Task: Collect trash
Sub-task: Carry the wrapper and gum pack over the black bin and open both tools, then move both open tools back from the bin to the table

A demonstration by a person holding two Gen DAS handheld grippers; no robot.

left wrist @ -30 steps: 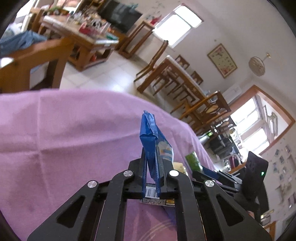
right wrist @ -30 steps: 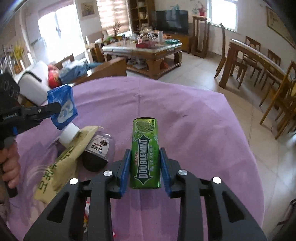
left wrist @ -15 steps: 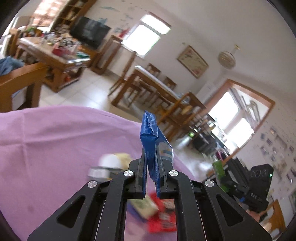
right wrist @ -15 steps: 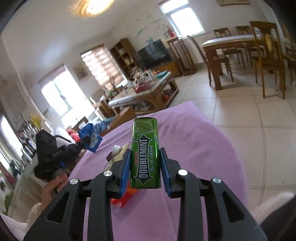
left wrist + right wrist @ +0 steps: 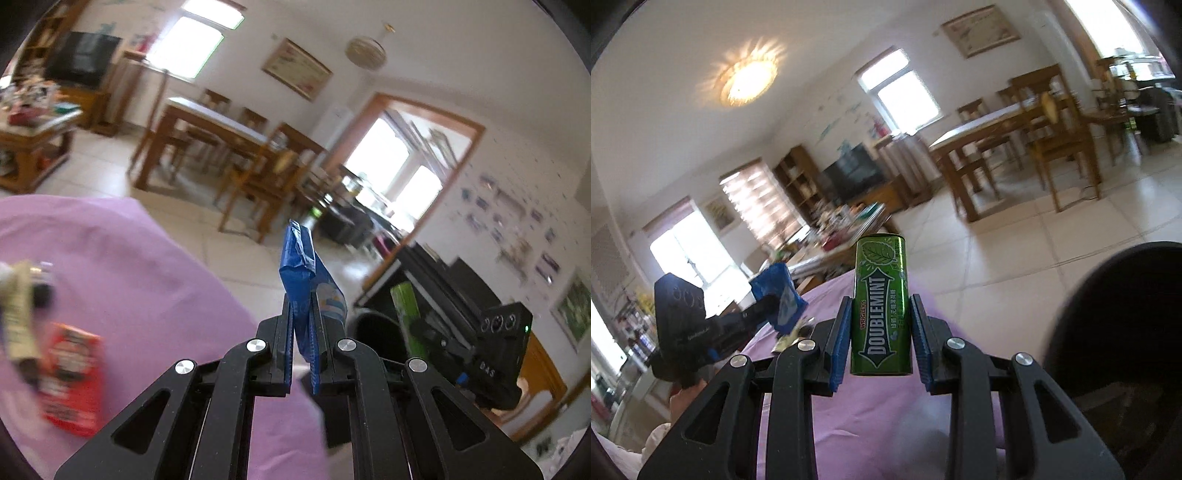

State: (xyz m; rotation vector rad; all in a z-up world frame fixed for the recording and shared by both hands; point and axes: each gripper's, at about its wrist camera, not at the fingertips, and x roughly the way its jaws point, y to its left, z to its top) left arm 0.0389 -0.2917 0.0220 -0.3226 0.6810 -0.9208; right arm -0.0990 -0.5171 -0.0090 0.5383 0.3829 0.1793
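Both hand-held grippers swung off table, Doublemint pack (image 5: 880, 306) now beside black bin (image 5: 1115, 332)

Left wrist view: pouch (image 5: 301, 291) between left gripper (image 5: 303, 343) fingers, centre. Snack packet (image 5: 70, 380) on tablecloth (image 5: 155, 295) at 9 o'clock. Bin (image 5: 376, 332) at 3 o'clock, right gripper (image 5: 424, 325) with gum tin (image 5: 404, 304) above it. Dining table (image 5: 221, 125) at 11 o'clock.

The left black two-finger tongs (image 5: 303, 332), at lower centre of their own view, are clamped on a crumpled blue foil packet (image 5: 301, 280). The right black tongs (image 5: 881, 325), blue-padded, grip an upright green Doublemint container (image 5: 880, 306).
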